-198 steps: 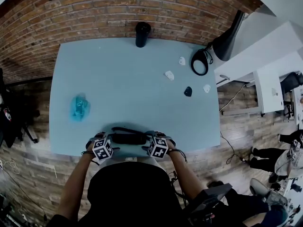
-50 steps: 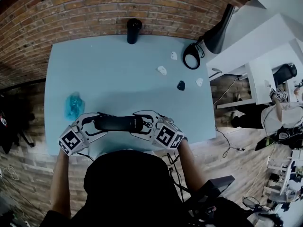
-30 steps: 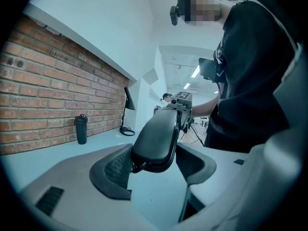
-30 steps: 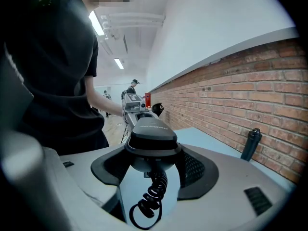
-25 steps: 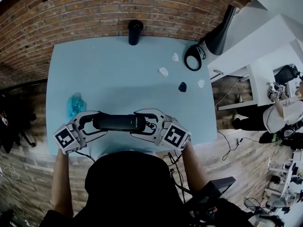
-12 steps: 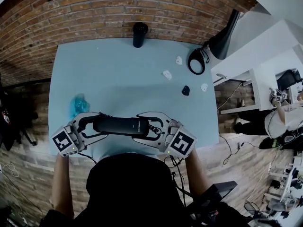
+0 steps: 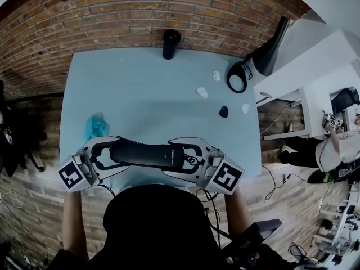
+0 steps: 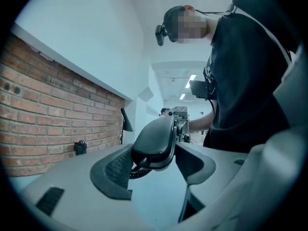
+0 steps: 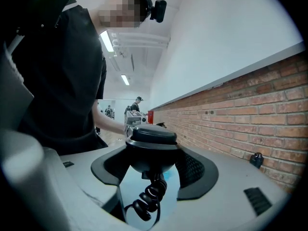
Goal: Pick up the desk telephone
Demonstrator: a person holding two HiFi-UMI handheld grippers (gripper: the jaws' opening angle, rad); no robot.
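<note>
A black telephone handset (image 7: 146, 154) hangs level in the air over the near edge of the light blue table (image 7: 140, 89). My left gripper (image 7: 115, 152) is shut on its left end and my right gripper (image 7: 177, 155) on its right end. In the left gripper view the handset end (image 8: 156, 143) sits between the dark pads (image 8: 113, 170). The right gripper view shows the rounded other end (image 9: 151, 146) clamped between the pads, with a coiled cord (image 9: 147, 198) dangling below it. No phone base is in view.
A black cylinder (image 7: 170, 43) stands at the table's far edge by the brick wall (image 7: 112, 10). A blue crumpled thing (image 7: 97, 125) lies at the left. Small white pieces (image 7: 201, 92), a black piece (image 7: 223, 111) and a cable loop (image 7: 237, 76) sit at the right, near a black lamp (image 7: 267, 44).
Both grippers have risen together with the handset held between them, so it looks larger and nearer. The grip on each end is unchanged.
</note>
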